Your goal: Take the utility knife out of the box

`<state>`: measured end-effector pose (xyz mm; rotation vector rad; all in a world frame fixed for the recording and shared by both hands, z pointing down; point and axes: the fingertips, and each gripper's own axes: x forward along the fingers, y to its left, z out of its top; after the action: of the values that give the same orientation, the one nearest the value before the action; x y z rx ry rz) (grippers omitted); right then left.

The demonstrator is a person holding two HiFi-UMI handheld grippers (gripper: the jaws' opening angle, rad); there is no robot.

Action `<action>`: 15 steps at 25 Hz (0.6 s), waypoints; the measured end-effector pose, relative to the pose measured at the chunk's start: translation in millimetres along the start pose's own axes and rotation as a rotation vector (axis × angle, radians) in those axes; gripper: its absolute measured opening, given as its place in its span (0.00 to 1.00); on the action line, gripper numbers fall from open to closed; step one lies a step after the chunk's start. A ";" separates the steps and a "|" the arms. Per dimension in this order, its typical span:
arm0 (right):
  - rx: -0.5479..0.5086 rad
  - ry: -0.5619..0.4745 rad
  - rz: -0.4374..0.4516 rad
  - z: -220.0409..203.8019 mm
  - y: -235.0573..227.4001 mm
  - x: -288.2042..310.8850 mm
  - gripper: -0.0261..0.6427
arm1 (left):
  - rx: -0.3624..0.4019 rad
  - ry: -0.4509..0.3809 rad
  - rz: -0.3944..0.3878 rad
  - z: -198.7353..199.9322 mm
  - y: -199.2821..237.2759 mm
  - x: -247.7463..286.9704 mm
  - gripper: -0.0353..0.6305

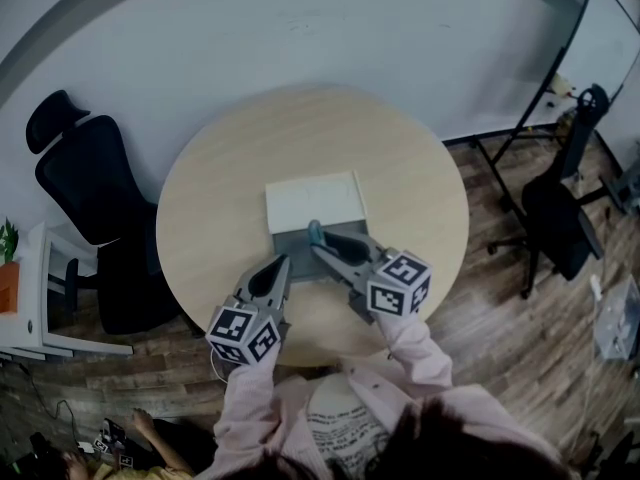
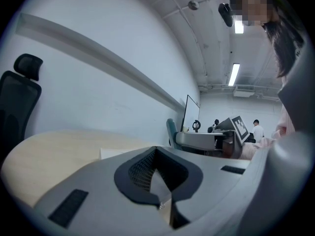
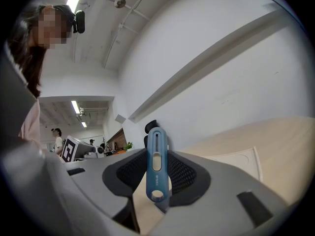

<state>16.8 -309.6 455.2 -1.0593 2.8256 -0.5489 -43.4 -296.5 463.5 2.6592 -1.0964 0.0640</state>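
Observation:
A blue utility knife point(image 1: 315, 233) stands upright between the jaws of my right gripper point(image 1: 322, 246), just over the grey box point(image 1: 290, 240) on the round table point(image 1: 220, 168). In the right gripper view the knife point(image 3: 156, 166) is pinched between the dark pads, slider facing the camera, and the right gripper point(image 3: 157, 183) is shut on it. The box's white lid point(image 1: 313, 201) lies open behind the box. My left gripper point(image 1: 283, 260) rests at the box's front left corner. In the left gripper view its tips point(image 2: 156, 150) meet with nothing between them.
A black office chair point(image 1: 85, 183) stands left of the table, and another chair point(image 1: 560, 213) is at the right beside a whiteboard stand point(image 1: 590, 58). A white shelf unit point(image 1: 30, 298) is at the far left. The floor is wood.

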 end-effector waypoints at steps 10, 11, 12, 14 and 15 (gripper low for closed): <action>-0.003 0.001 0.021 2.3 1.8 -2.5 0.25 | 0.014 0.000 -0.009 2.8 -3.8 5.0 0.06; -0.005 0.001 0.023 2.9 1.8 -2.5 0.25 | 0.015 0.000 -0.009 3.1 -3.9 5.6 0.06; -0.007 0.001 0.025 3.2 1.7 -2.6 0.25 | 0.015 0.000 -0.009 3.0 -3.9 6.0 0.06; -0.007 0.001 0.027 2.9 1.2 -2.6 0.25 | 0.016 0.001 -0.008 2.3 -3.8 6.4 0.06; -0.007 0.001 0.029 2.5 1.1 -2.3 0.25 | 0.016 0.001 -0.008 2.0 -3.4 6.5 0.06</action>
<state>18.4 -308.1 452.4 -1.0183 2.8412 -0.5379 -36.5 -299.1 461.7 2.6775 -1.0900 0.0726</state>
